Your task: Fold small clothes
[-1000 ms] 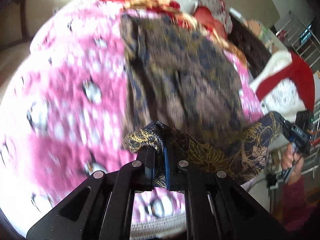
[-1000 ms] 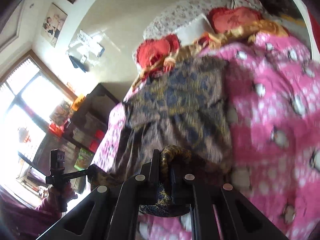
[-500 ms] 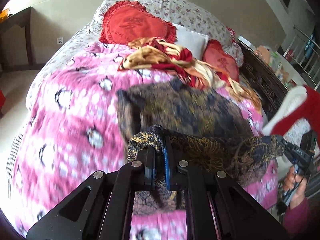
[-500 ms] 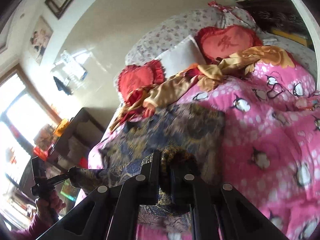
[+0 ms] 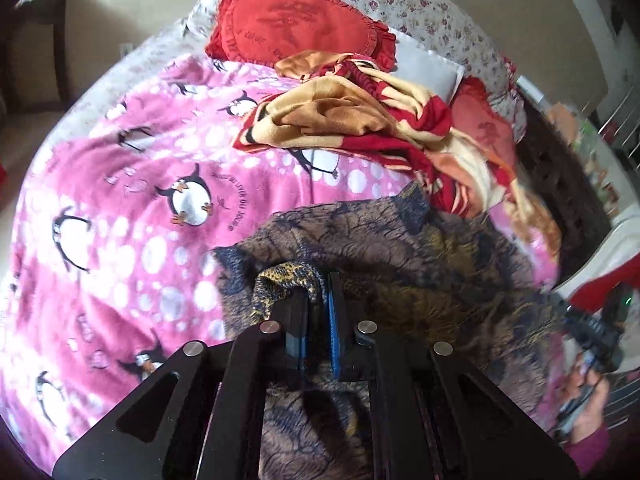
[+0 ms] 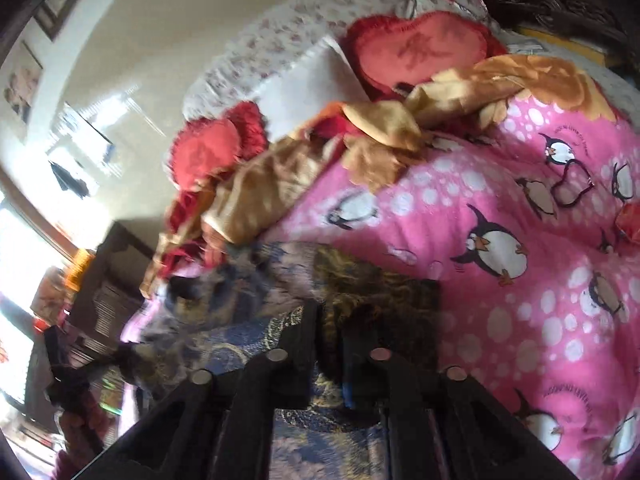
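A dark blue and gold patterned garment (image 5: 404,256) lies on the pink penguin blanket (image 5: 132,208), its near edge lifted and doubled over the rest. My left gripper (image 5: 318,292) is shut on one corner of that edge. My right gripper (image 6: 330,316) is shut on the other corner of the same garment (image 6: 256,344). The right gripper also shows at the right edge of the left wrist view (image 5: 592,332), and the left gripper at the lower left of the right wrist view (image 6: 68,376). The garment's lower part is hidden under the gripper bodies.
A crumpled red and tan blanket (image 5: 372,120) lies just beyond the garment. Red heart cushions (image 5: 296,28) and a floral pillow (image 5: 432,12) sit at the head of the bed. Dark furniture (image 6: 104,280) stands beside the bed. The pink blanket stretches wide in the right wrist view (image 6: 520,240).
Both grippers carried the garment's held edge forward toward the head of the bed and lowered it, folding it over the rest. More of the pillows and red-tan blanket came into view.
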{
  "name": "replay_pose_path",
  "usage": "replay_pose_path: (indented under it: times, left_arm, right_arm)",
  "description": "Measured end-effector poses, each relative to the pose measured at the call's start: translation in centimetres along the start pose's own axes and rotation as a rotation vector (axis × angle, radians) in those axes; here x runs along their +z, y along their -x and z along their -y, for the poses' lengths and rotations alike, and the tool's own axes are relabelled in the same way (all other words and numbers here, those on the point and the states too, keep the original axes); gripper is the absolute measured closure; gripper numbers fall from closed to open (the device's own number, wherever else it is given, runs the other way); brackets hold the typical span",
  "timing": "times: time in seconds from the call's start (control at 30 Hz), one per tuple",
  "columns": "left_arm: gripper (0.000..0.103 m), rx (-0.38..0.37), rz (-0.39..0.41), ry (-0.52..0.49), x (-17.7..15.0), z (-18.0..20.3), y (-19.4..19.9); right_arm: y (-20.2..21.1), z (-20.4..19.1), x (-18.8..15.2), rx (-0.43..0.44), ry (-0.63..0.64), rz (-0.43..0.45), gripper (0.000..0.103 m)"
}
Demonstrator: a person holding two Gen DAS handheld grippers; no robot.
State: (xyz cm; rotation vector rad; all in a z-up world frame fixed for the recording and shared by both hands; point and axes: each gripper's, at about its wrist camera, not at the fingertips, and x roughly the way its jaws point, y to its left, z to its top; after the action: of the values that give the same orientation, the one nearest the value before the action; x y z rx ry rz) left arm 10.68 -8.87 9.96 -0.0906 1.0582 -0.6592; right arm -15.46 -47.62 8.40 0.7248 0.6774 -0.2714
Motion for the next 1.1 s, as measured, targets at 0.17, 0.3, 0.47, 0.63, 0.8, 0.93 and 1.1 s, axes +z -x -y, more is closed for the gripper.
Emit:
replay_pose_path:
  times: [0.17,0.3,0.47,0.63,0.8,0.93,1.1]
  left_arm:
    - [0.054,-0.039,0.007,-0.035,-0.5,0.0,2.5]
    - [0.051,0.009,0.059,-0.185,-3.2,1.6,5.6]
    - [0.05,0.045,-0.094,-0.336,-7.6,3.8,2.4]
    - [0.05,0.178,-0.147,-0.458,-7.2,5.4,-2.2]
    - [0.051,0.107,-0.06,-0.301,0.4,4.6,-2.6]
    - [0.051,0.07,0.03,-0.101,5.5,2.3,-2.0]
    - [0.051,-0.001,0.047,-0.023,5.3,0.6,0.8]
  right_arm:
    - [4.1,-0.2,-1.3,0.011,0.023,0.109,0.05]
    - [5.6,-2.7,-4.0,0.06,0.176,0.058,0.066]
    - [1.1,-4.9,-8.3,-0.012,0.361,-0.138,0.07]
    - [-2.0,-5.9,-7.1,-0.031,0.394,-0.101,0.07]
    - [-3.6,-6.9,-1.0,-0.019,0.358,0.047,0.07]
    - [-5.5,-6.0,3.5,-0.036,0.227,0.094,0.07]
    - [-2.5,-5.0,4.6,0.014,0.154,0.152,0.063]
